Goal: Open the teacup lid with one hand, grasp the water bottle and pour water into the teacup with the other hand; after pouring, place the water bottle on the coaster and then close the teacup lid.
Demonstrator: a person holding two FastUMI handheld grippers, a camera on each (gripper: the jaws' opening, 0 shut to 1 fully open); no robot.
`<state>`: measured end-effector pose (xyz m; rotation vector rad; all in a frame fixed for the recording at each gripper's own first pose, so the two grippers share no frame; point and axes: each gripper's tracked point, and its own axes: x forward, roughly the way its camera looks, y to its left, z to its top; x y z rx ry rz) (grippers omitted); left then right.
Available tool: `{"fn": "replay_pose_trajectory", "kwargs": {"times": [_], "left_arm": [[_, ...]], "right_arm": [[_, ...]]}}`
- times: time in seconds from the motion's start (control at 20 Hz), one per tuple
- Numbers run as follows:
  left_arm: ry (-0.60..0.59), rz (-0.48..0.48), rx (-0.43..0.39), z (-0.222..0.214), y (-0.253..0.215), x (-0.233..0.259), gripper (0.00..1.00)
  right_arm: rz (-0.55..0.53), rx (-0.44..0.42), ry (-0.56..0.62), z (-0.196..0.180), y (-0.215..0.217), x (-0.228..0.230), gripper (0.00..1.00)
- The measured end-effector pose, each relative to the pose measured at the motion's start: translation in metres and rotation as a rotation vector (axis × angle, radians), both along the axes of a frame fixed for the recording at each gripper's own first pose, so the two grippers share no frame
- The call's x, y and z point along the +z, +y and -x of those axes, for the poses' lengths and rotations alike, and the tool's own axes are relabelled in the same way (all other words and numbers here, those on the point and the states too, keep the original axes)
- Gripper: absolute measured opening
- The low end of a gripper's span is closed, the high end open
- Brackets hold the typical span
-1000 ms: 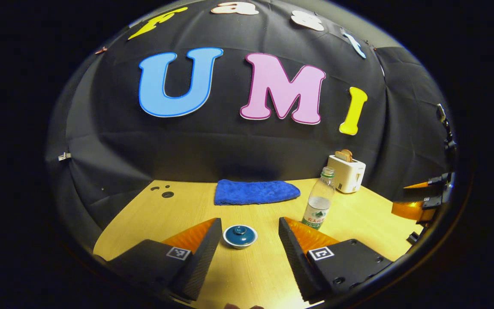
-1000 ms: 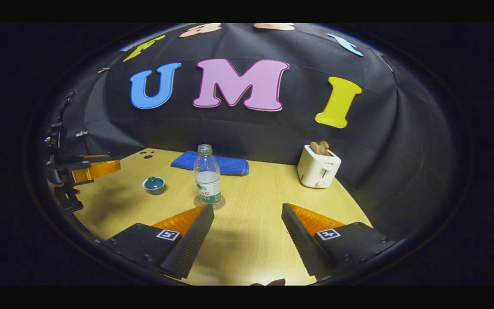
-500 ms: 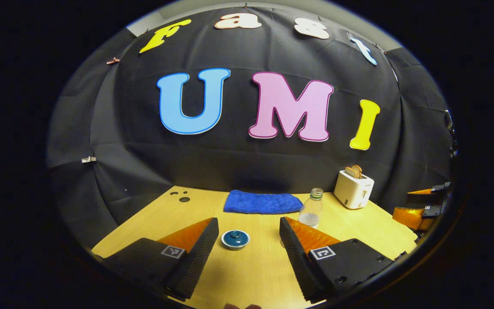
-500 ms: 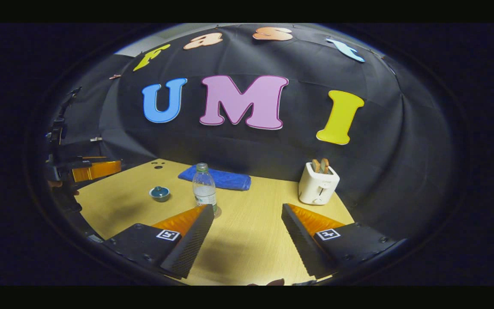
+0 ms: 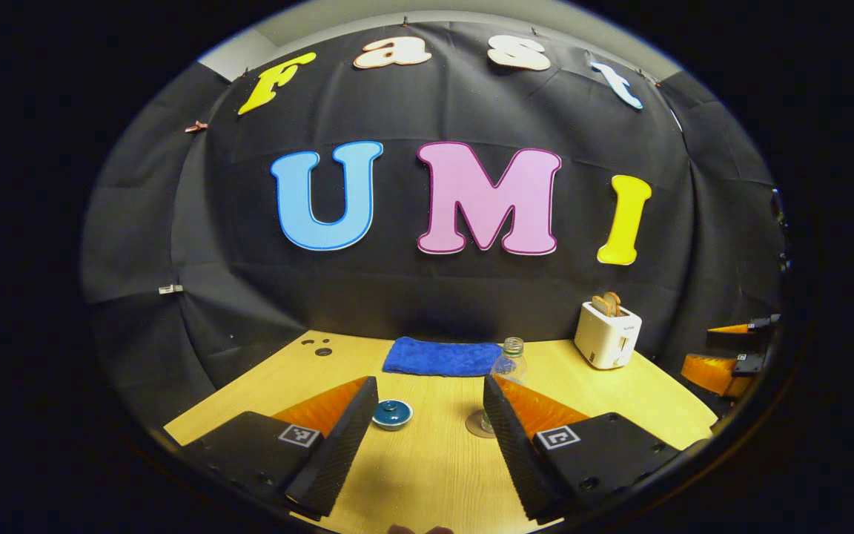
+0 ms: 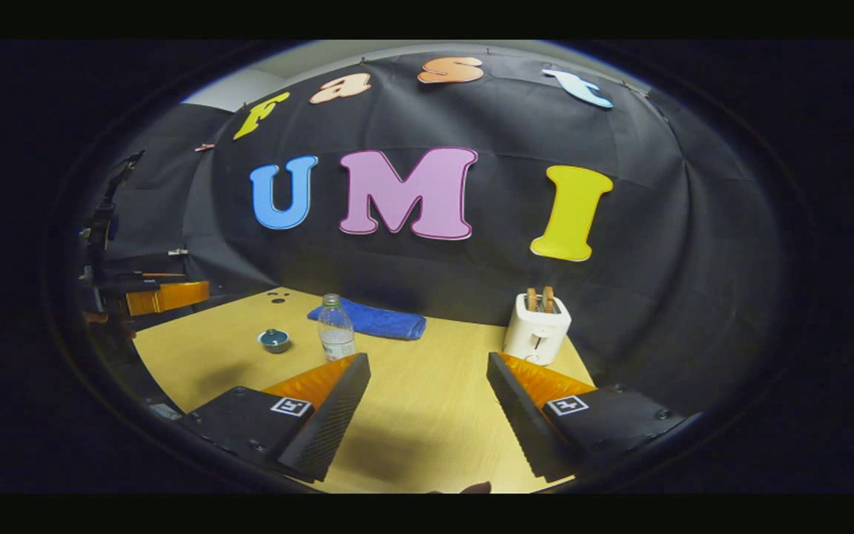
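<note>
Left gripper view: water bottle half hidden behind the left hand-held gripper, spread wide and holding nothing; coaster under it partly cut off. Lidded teacup just left, near the bench middle. Right gripper view: right hand-held gripper also wide and empty, bottle base covered. Farther back, blue cloth and white toaster against black wall cloth.

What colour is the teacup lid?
Dark teal-blue lid on a lighter cup, best seen in the left gripper view.
</note>
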<state>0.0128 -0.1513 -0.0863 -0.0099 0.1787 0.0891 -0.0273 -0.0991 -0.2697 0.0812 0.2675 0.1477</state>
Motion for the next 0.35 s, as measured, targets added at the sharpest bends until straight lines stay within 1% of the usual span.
{"fn": "replay_pose_trajectory", "kwargs": {"times": [0.35], "left_arm": [[0.001, -0.024, -0.018, 0.004, -0.020, 0.002, 0.90]], "right_arm": [[-0.005, 0.007, -0.024, 0.005, -0.014, 0.007, 0.99]]}}
